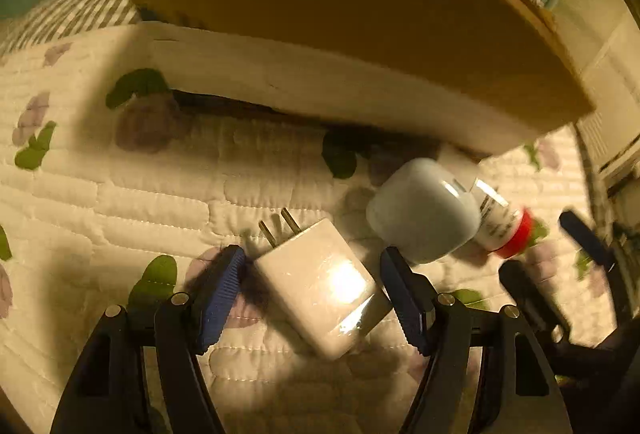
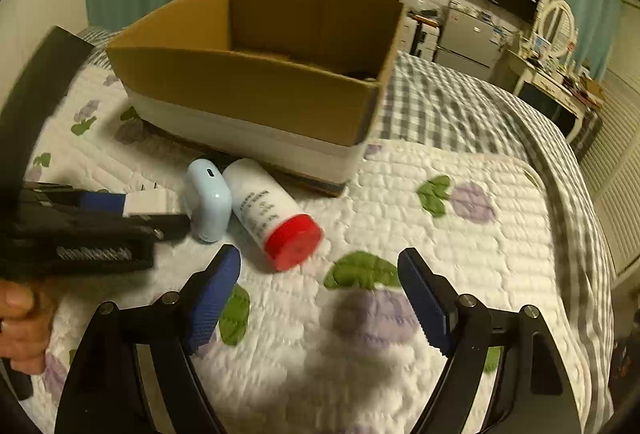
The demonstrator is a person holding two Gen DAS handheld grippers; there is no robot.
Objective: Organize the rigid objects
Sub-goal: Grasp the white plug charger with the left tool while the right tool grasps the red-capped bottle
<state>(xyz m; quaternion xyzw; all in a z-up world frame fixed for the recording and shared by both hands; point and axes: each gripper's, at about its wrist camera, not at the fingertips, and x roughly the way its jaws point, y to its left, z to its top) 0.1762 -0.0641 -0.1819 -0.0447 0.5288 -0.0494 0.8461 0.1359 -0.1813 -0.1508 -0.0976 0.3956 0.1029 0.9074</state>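
Far ahead of us sits the cardboard box on the quilt. Near its front wall lie the bottle, the pale blue case and the white charger. Our left gripper stands spread around the charger, prongs pointing far-left, not yet clamped; our right gripper hangs released, bottle just far-left.

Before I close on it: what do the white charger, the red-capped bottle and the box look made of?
White charger: glossy hard plastic, judging by the bright glare on its face, with two metal prongs. Red-capped bottle: smooth white body, probably plastic, with a matte red cap. Box: brown corrugated cardboard, dull finish, with a white band around its base.
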